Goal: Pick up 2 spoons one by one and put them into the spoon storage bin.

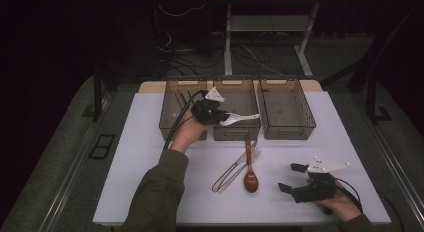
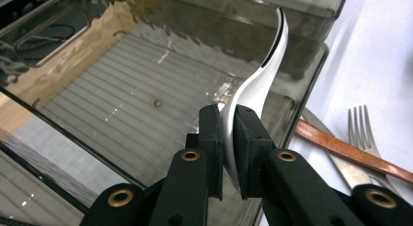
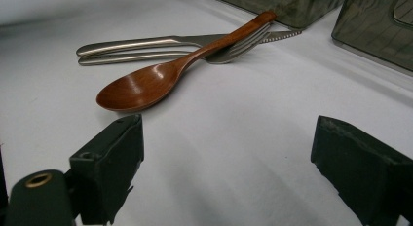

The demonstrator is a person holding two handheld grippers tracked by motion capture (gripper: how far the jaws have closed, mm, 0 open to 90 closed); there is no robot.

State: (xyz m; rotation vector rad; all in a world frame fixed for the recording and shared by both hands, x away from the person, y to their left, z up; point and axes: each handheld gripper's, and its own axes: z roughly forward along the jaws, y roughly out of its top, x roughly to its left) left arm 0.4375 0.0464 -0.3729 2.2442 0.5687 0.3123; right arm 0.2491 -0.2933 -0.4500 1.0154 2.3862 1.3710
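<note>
Left tool (image 2: 225, 153) is clamping a white spoon (image 2: 258, 80) above the middle bin (image 2: 97, 114); right tool (image 3: 224, 177) is resting with jaws apart, wooden spoon (image 3: 146, 84) just ahead

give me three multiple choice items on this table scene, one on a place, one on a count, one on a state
1. Where is the white spoon?
A. flat on the table
B. over the middle bin, in the left gripper
C. in the right bin

2. How many bins stand in the row?
A. two
B. three
C. four

3. How do the right gripper's jaws stand?
A. open, holding nothing
B. shut on the wooden spoon
C. shut on the fork

Key:
1 B: the left gripper pinches the spoon above the middle bin.
2 B: left bin, middle bin and right bin sit side by side.
3 A: the right gripper has its jaws wide apart over bare table, short of the wooden spoon and fork.
</note>
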